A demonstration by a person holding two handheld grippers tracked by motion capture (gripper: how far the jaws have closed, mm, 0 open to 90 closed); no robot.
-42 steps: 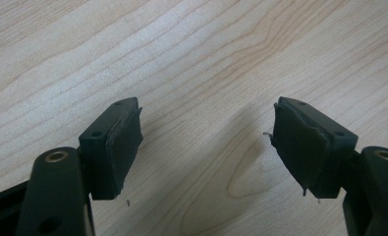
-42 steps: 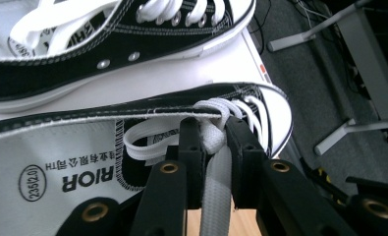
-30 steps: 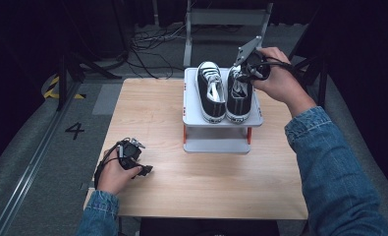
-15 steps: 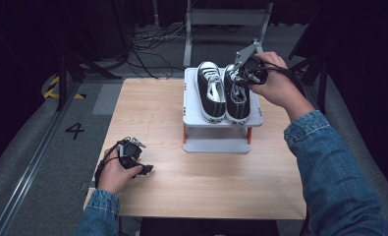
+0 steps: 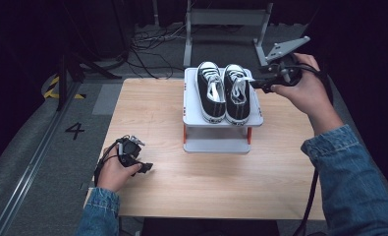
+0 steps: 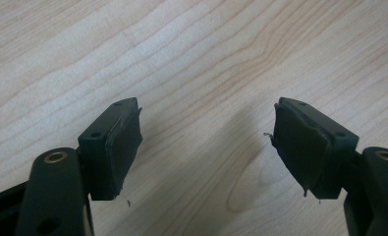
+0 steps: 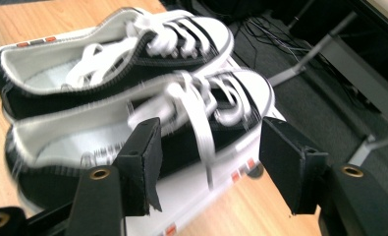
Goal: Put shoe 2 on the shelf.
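A pair of black-and-white sneakers stands side by side on a white two-level rack (image 5: 221, 145) at the back of the wooden table (image 5: 280, 167). The left shoe (image 5: 210, 91) and the right shoe (image 5: 237, 94) point away from me. My right gripper (image 5: 258, 83) hovers just right of the right shoe; its jaws have just been opening and nothing is between them. In the right gripper view the near shoe (image 7: 83, 142) and far shoe (image 7: 108, 64) lie beyond the open gripper (image 7: 208, 162). My left gripper (image 5: 146, 167) rests open on the table, jaws wide over bare wood (image 6: 206, 142).
A metal frame (image 5: 226, 19) and loose cables (image 5: 147, 44) sit on the floor behind the table. A "4" marking (image 5: 75, 130) is on the floor at left. Bare tabletop stretches in front of the rack.
The right hand has pulled away to the right from the right shoe, and its jaws have spread apart. The shoe stays on the rack. The left hand has not moved.
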